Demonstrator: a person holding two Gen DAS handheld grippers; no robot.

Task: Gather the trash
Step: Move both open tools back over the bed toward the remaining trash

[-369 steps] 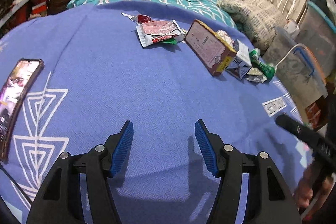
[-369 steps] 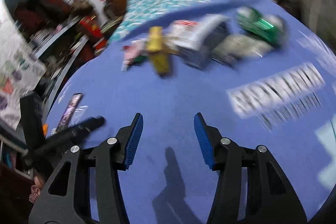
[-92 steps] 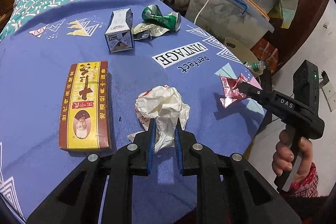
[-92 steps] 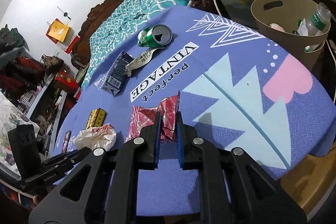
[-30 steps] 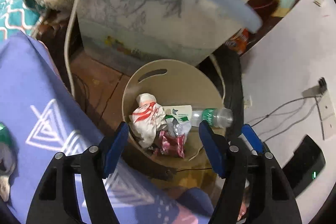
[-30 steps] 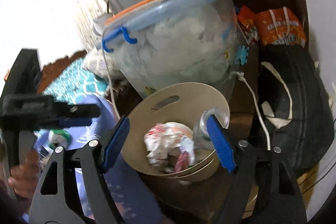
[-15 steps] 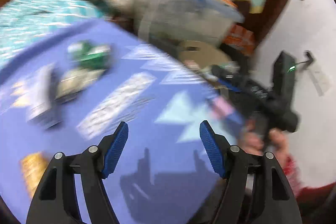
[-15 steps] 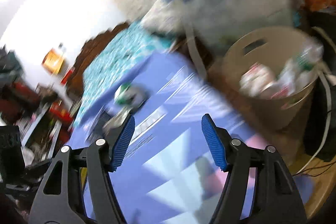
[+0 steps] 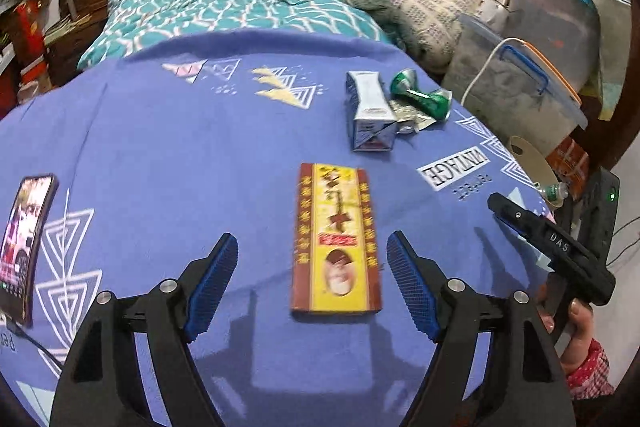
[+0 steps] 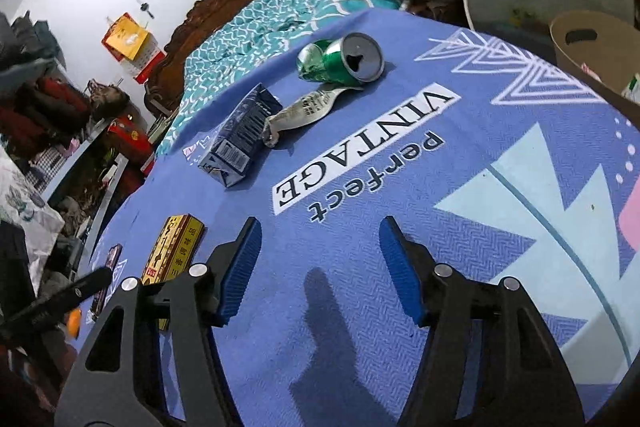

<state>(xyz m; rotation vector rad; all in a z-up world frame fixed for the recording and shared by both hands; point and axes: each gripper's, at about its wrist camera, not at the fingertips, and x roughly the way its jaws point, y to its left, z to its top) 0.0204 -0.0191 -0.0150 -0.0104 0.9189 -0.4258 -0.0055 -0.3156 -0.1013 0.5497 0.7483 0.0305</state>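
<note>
Bare blue tablecloth (image 9: 168,155) runs wide through the middle and toward the far edge by the bed, open for passage. The yellow-and-red box (image 9: 336,239) lies flat just ahead of the left gripper (image 9: 310,285), between its spread fingers' line. Near the far right edge, the blue carton (image 9: 370,113), silver wrapper (image 10: 308,109) and crushed green can (image 10: 344,61) crowd together, touching. A phone (image 9: 24,243) lies along the left edge. The near right corner before the right gripper (image 10: 320,267) is bare cloth; the tan bin (image 10: 592,39) stands beyond the right edge
</note>
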